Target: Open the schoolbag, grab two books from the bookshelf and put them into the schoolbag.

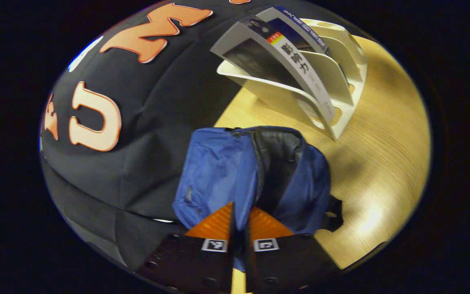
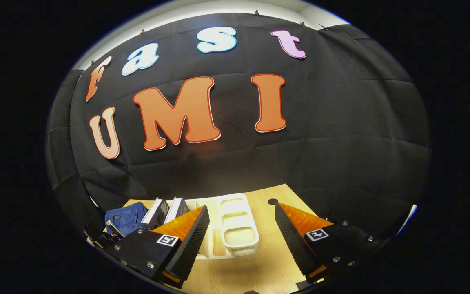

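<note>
The blue schoolbag [image 1: 218, 171] stands on the wooden table [image 1: 382, 183] with its zip undone and its dark lining showing. My left gripper [image 1: 241, 222] is shut on the blue fabric at the edge of that opening. Behind the bag, a white bookshelf [image 1: 341, 81] holds two books [image 1: 280, 61] leaning in its slots. My right gripper [image 2: 241, 208] hangs open above the table with nothing between its fingers, facing the bookshelf [image 2: 237, 228]. From there the books [image 2: 165, 210] sit at the rack's left end, with the schoolbag [image 2: 127, 218] farther left.
The booth's black cloth wall rises close behind the table. A small round hole [image 2: 272, 201] is in the tabletop [image 2: 259, 269] near the back edge. Bare wood lies to the right of the bag and in front of the bookshelf.
</note>
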`<state>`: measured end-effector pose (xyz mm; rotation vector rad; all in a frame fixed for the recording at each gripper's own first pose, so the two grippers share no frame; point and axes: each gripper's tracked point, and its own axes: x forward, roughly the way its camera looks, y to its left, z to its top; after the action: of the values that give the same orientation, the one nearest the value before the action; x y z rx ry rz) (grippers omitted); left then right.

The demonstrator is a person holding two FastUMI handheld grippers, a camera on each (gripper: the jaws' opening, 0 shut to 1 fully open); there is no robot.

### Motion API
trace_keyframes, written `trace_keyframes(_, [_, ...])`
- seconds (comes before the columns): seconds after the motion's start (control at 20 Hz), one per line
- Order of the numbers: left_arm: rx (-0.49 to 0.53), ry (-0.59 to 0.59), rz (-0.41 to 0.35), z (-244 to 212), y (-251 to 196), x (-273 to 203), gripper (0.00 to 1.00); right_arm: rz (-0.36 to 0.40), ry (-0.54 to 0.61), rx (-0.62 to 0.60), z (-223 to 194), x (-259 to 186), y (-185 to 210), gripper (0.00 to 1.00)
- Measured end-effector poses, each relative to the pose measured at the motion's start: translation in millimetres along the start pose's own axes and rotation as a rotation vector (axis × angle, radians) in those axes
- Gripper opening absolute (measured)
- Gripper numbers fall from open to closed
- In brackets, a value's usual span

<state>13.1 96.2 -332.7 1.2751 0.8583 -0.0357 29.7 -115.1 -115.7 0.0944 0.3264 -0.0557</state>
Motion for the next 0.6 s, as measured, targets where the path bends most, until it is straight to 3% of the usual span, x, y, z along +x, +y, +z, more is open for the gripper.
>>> trace_keyframes(0.05, [0.019, 0.003, -0.027, 1, -6, 10, 0.08, -0.001, -0.001, -0.002, 1, 0, 0, 0.97])
trace_keyframes(0.1, [0.049, -0.002, -0.041, 6, -6, 2, 0.05, 0.001, -0.006, -0.005, 1, -1, 0, 0.97])
trace_keyframes(0.25, [0.108, 0.018, -0.083, 9, -4, -5, 0.03, 0.019, -0.012, -0.009, 3, 1, 4, 0.97])
trace_keyframes(0.6, [-0.030, 0.040, -0.264, 30, 55, -30, 0.00, 0.092, -0.017, -0.015, 17, 12, 37, 0.97])
